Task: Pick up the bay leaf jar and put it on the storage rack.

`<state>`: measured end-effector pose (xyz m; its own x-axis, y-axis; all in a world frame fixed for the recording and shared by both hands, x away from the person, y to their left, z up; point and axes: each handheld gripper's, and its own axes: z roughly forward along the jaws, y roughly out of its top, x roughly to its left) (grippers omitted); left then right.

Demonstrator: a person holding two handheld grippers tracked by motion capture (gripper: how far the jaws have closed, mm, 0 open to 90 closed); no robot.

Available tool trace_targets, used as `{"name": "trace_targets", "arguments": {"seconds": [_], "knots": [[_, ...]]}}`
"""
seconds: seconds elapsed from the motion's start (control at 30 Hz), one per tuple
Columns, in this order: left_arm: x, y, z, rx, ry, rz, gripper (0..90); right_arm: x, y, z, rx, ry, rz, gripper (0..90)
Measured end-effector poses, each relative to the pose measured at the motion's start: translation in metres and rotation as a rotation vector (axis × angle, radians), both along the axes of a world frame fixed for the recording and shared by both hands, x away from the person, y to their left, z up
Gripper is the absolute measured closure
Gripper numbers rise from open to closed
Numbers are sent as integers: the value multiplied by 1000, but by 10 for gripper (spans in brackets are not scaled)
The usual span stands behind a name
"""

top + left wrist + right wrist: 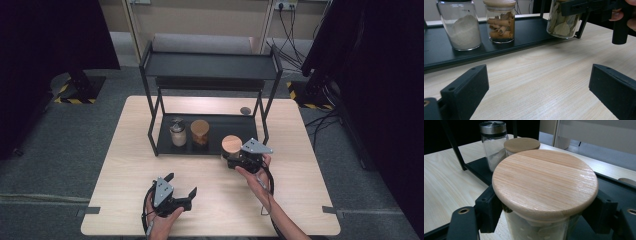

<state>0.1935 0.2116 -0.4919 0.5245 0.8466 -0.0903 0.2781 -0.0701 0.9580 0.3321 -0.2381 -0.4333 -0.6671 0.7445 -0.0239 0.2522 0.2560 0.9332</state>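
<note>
A glass jar of bay leaves with a round wooden lid (231, 144) (545, 180) is at the front right corner of the black rack's bottom shelf (220, 125). My right gripper (235, 156) (544, 222) is shut on its glass body just under the lid. Whether the jar rests on the shelf I cannot tell. In the left gripper view the same jar (562, 23) shows dried leaves. My left gripper (182, 183) (539, 75) hovers open over the bare table in front of the rack, with nothing between its jaws.
On the shelf stand a metal-lidded jar of white powder (177, 132) (461, 27) (494, 145) and a wooden-lidded jar of cinnamon sticks (200, 131) (500, 22). The rack's upper shelf (210, 65) overhangs them. A small grey disc (245, 110) lies behind the rack.
</note>
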Motion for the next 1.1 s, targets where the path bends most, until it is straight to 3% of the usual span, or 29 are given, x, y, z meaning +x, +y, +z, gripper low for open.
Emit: {"name": "trace_targets", "arguments": {"seconds": [1.1], "knots": [[0,0,0,-1,1,0,23,24,9,4,3,15,10,261]]}}
